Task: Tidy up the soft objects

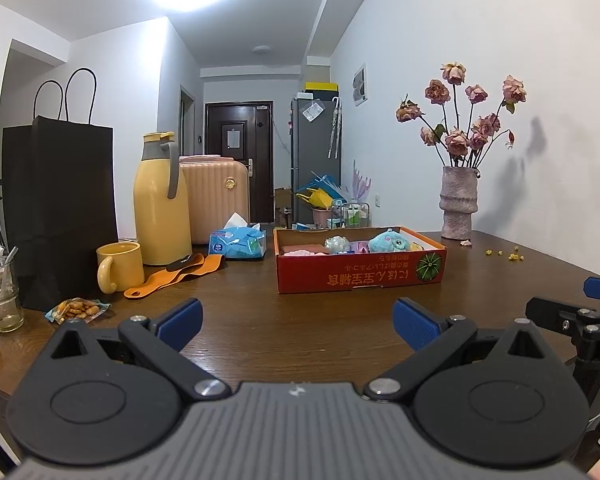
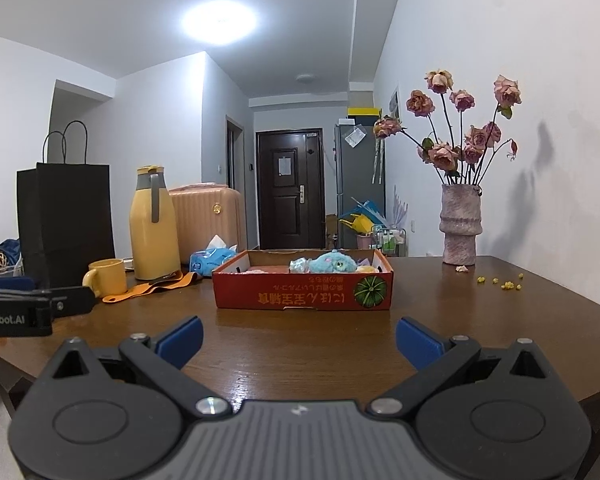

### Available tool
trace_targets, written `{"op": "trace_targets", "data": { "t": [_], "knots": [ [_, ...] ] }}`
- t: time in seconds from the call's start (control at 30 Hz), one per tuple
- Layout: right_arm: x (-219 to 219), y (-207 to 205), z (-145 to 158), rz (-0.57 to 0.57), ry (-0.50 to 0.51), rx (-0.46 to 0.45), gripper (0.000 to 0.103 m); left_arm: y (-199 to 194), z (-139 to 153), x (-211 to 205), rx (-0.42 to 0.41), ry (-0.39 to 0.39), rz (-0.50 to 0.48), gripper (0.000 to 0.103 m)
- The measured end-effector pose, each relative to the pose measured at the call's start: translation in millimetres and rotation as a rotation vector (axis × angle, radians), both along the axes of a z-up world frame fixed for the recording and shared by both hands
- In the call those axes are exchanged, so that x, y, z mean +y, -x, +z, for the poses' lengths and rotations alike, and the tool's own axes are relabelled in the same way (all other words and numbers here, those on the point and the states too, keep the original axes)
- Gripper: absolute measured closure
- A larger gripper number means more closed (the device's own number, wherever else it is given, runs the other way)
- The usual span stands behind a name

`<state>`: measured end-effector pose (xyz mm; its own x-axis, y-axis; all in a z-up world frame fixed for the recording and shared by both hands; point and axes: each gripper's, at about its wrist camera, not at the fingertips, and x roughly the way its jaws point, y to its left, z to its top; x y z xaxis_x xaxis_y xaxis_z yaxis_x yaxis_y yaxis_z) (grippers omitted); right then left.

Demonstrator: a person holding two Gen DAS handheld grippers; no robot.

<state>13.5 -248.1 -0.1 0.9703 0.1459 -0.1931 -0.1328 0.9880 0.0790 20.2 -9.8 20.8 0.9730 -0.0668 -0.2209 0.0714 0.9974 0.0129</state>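
A red cardboard box (image 1: 360, 274) (image 2: 300, 294) sits on the brown table ahead of both grippers. Inside lie a blue plush toy (image 1: 390, 242) (image 2: 332, 263), a crinkly silver-green soft item (image 1: 337, 245) (image 2: 299, 265), a pink cloth (image 1: 300, 250) and a yellow soft item (image 1: 416, 246) (image 2: 367, 269). My left gripper (image 1: 298, 322) is open and empty, low over the table in front of the box. My right gripper (image 2: 299, 340) is open and empty, also short of the box. The right gripper shows at the right edge of the left wrist view (image 1: 580, 316).
To the left stand a yellow thermos (image 1: 160, 200) (image 2: 153, 226), a yellow mug (image 1: 118, 266) (image 2: 106, 278), a black paper bag (image 1: 58, 212), an orange strap (image 1: 172, 276), a blue tissue pack (image 1: 238, 242), a snack packet (image 1: 78, 309) and a glass (image 1: 0, 292). A vase of dried roses (image 1: 458, 206) (image 2: 460, 226) stands at the right.
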Motion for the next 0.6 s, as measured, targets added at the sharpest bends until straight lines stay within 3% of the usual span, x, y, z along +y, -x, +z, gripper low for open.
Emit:
{"op": "trace_targets", "data": {
  "t": [0.6],
  "knots": [
    [1.2,-1.9,-4.9,-0.001,0.004,0.018,0.0,-0.4,-0.1,2.2,0.0,-0.001,-0.006,0.0]
  ]
}}
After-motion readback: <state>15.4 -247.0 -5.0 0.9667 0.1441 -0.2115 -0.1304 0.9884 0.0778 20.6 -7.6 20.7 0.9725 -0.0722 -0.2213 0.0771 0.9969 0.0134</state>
